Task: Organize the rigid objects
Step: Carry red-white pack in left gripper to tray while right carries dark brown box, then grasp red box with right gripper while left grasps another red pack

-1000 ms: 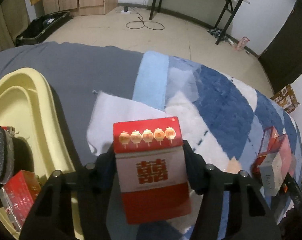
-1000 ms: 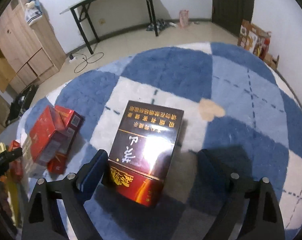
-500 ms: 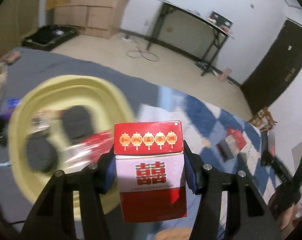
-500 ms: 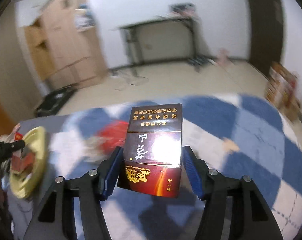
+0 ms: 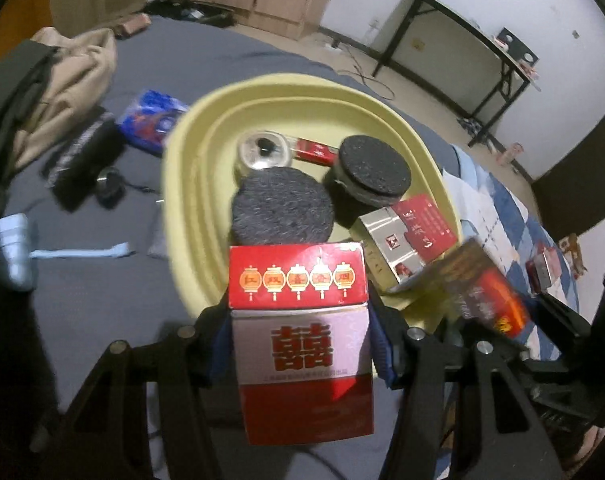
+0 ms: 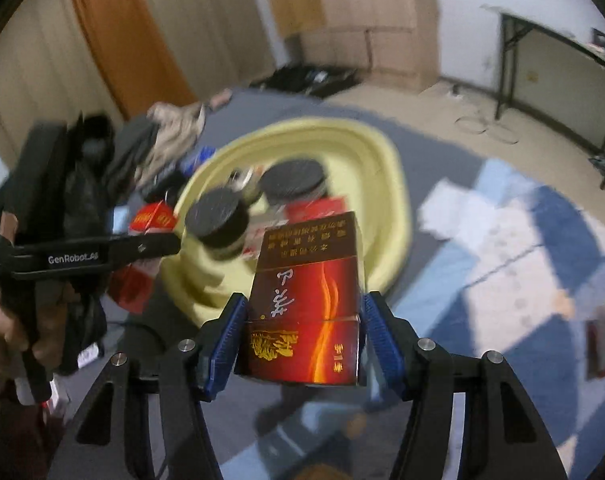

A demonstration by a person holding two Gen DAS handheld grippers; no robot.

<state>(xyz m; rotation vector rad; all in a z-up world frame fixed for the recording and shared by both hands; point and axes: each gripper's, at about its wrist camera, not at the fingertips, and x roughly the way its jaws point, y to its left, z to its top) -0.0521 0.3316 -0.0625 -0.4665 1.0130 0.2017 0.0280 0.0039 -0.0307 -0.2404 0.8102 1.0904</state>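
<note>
My left gripper (image 5: 302, 346) is shut on a red-and-white box (image 5: 298, 280) with gold lanterns, held over the near rim of the yellow basin (image 5: 190, 152). The basin holds two black round lids (image 5: 282, 212), a metal can (image 5: 262, 152) and a red-and-silver box (image 5: 406, 236). My right gripper (image 6: 304, 344) is shut on a dark brown-and-red box (image 6: 306, 300), just short of the basin (image 6: 386, 184). In the left wrist view that dark box (image 5: 482, 292) shows blurred at the right. In the right wrist view the left gripper's finger (image 6: 82, 256) crosses at the left, with a hand (image 6: 6, 332) on it.
A beige bag (image 5: 74, 68), a blue packet (image 5: 150, 120), black gear (image 5: 82, 160) and a light-blue tool (image 5: 12, 252) lie on the grey cover left of the basin. A blue-and-white checked rug (image 6: 522, 248) lies to the right, with more red boxes (image 5: 542, 268) on it.
Both hands swung left from the checked rug to the basin. The right gripper shut on the dark box and lifted it off the rug. The left kept its box.
</note>
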